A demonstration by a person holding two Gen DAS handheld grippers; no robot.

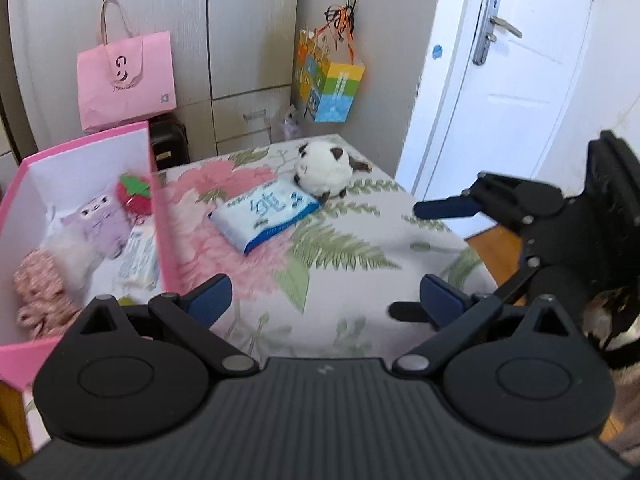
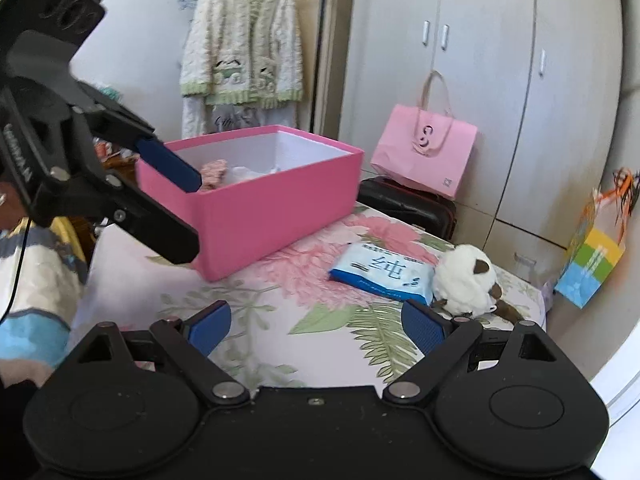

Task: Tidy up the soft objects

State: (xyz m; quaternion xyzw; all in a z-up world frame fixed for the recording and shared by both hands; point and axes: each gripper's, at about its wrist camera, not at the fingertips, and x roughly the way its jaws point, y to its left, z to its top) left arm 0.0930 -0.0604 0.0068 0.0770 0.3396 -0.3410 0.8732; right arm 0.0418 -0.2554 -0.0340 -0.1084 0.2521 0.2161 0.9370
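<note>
A pink box stands at the left on the flowered tablecloth. Inside it lie a purple plush, a red strawberry plush, a pale tissue pack and a floral cloth. A blue and white tissue pack lies right of the box. A white plush with brown ears touches the pack's far corner. My left gripper is open and empty, short of the pack. My right gripper is open and empty too.
A pink paper bag sits on a black case before the wardrobe. A colourful gift bag hangs on the wall, beside a white door. A cardigan hangs behind the box.
</note>
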